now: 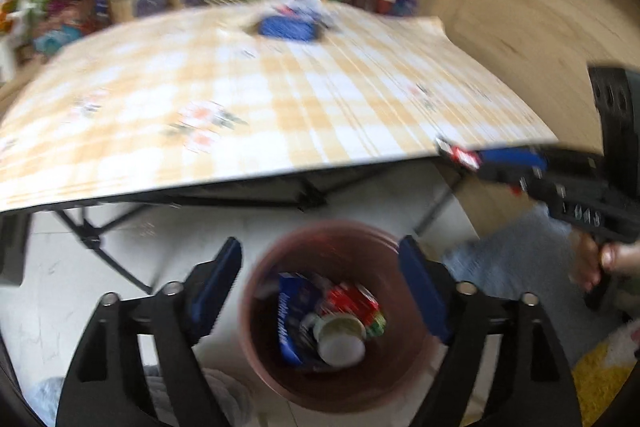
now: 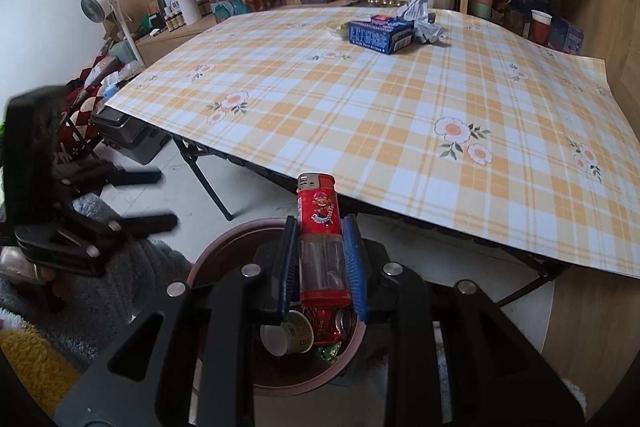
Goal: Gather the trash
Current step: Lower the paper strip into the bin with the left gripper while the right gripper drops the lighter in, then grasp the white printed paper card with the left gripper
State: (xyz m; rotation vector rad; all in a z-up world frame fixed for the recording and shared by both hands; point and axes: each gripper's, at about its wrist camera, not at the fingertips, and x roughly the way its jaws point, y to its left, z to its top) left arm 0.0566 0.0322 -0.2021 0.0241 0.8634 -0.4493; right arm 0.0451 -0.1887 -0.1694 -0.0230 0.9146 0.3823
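Over the brown bin [image 1: 336, 315] on the floor, just off the table's [image 2: 360, 99] near edge, my left gripper [image 1: 320, 291] hangs spread wide with nothing in it. My right gripper [image 2: 322, 267] is clamped on a red lighter [image 2: 318, 211] above that bin, which already holds a paper cup [image 2: 286, 337], a red can [image 2: 328, 325] and a blue wrapper [image 1: 290, 315].
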